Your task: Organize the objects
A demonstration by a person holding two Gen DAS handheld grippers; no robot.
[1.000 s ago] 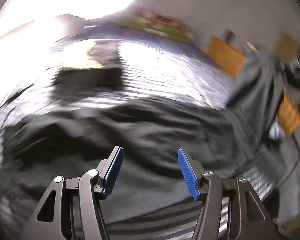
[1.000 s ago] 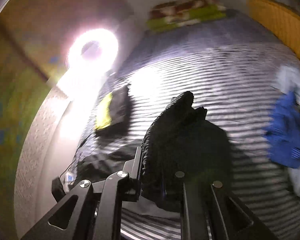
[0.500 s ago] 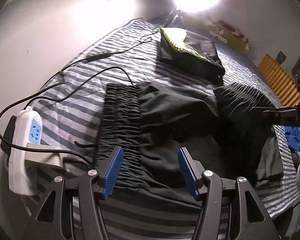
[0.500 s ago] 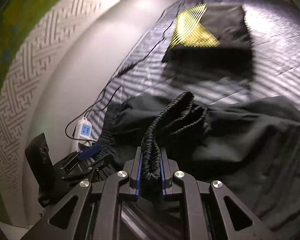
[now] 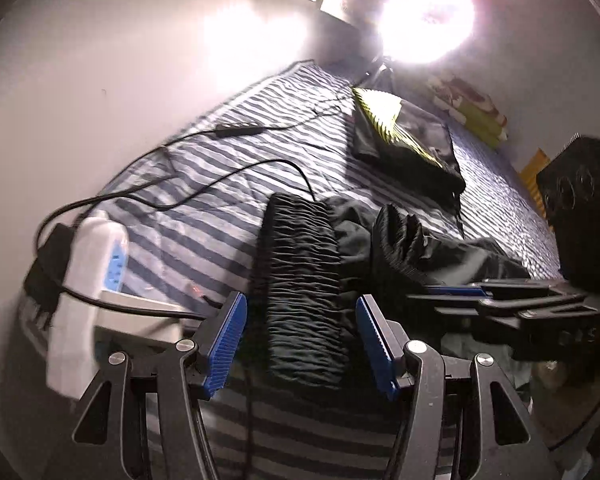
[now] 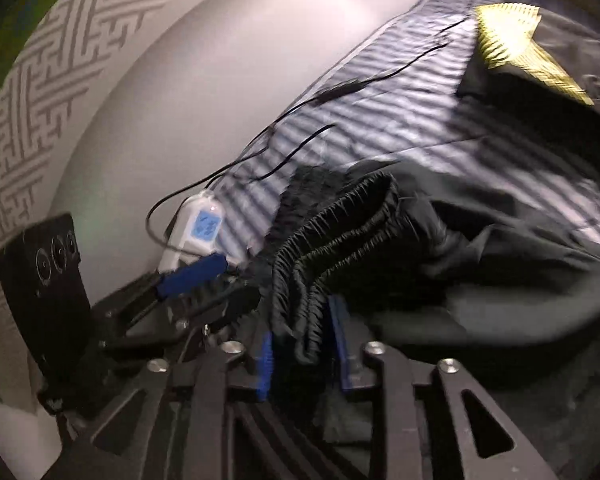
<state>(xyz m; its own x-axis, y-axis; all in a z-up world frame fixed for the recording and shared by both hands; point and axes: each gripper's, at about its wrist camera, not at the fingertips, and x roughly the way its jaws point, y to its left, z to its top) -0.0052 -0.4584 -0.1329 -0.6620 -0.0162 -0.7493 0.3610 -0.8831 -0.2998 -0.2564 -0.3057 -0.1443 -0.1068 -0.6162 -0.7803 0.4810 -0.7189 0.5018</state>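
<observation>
Black trousers (image 5: 440, 256) lie rumpled on the striped bed (image 5: 236, 184), their gathered elastic waistband (image 5: 300, 280) stretched flat toward the near edge. A second bunch of that waistband (image 6: 324, 248) sits between the blue pads (image 6: 265, 360) of the right gripper (image 6: 302, 356); its jaws have just been opening, and the pads now stand a little off the fabric on both sides, so the cloth lies loose between them. The left gripper (image 5: 300, 344) hangs released, its 2 pads (image 5: 226, 344) spread on either side of the flat waistband without touching it. Seen from the left wrist, the right gripper reaches in from the right, beside the bunched fold. Farther up the bed rests a folded black garment with a yellow patch (image 5: 404, 140). A white power strip (image 5: 88, 280) with black cables (image 5: 180, 196) lies at the bed's left edge by the wall. A bright lamp (image 5: 424, 12) glares beyond the bed.
</observation>
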